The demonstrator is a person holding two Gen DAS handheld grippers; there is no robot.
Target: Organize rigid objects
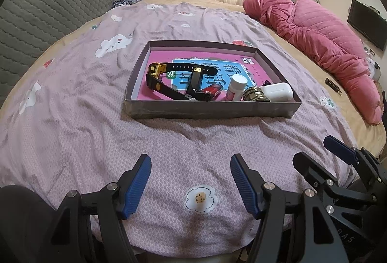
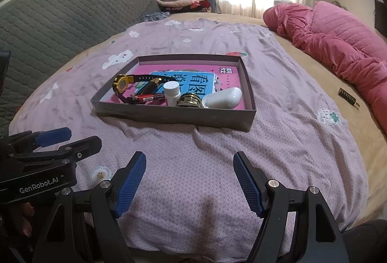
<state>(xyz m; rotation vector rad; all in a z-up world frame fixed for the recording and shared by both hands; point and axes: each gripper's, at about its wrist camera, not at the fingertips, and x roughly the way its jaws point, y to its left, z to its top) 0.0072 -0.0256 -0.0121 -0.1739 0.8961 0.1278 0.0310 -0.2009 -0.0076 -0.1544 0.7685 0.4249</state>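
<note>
We hold the left tool [image 1: 190,166] and right tool [image 2: 189,163] wide apart and empty above the bed [image 1: 72,98]. Ahead, the shallow box [image 1: 208,111] contains a watch [image 1: 157,71], lighter [image 1: 212,91], pill bottle [image 1: 237,87] and earbud case [image 1: 278,91].

The left black two-finger gripper with ribbed blue pads [image 1: 190,180] is held low and level, its jaws spread wide with nothing between them. The right black two-finger gripper with matching blue pads [image 2: 189,180] sits at about the same height, jaws likewise parted and empty. The two tools are side by side, close together: each shows at the edge of the other's view, the right one [image 1: 338,166] angled a little inward, the left one [image 2: 48,142] bearing white lettering on its body.
</note>
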